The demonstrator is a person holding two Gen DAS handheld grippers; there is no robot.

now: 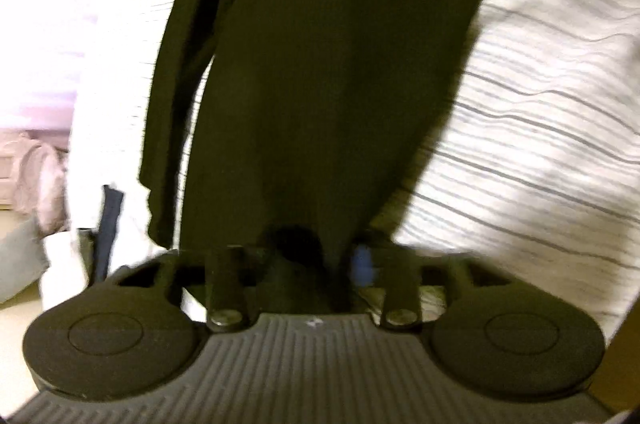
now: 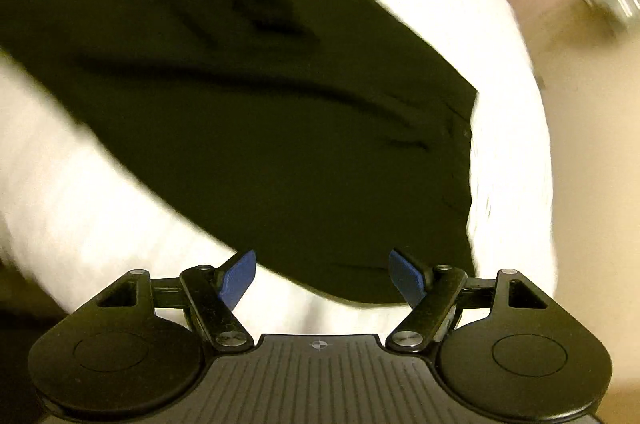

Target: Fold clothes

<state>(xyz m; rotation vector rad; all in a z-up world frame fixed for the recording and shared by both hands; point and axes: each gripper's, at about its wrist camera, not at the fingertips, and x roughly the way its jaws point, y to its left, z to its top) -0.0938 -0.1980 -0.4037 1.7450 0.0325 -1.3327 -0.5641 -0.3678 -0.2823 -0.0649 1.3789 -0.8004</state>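
Left wrist view: dark cloth bunched between the jaws

Left gripper point(image 1: 316, 264) grasps the dark olive fabric garment point(image 1: 320, 64), which trails away over the white grey-striped bedsheet point(image 1: 540, 104). Right gripper point(image 2: 322, 276) hangs released above the garment's edge, gripping nothing. Best to pinch a matching corner there, keeping the cloth taut for an even fold

Dark garment point(image 1: 320, 84) hides left claw's point(image 1: 308, 264) fingertips.

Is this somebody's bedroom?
Probably a bedroom, yes. A dark garment lies on striped white bedding, like a bed's sheet or duvet. Off the bed's edge there is pale floor, with blurry, pinkish things on it.
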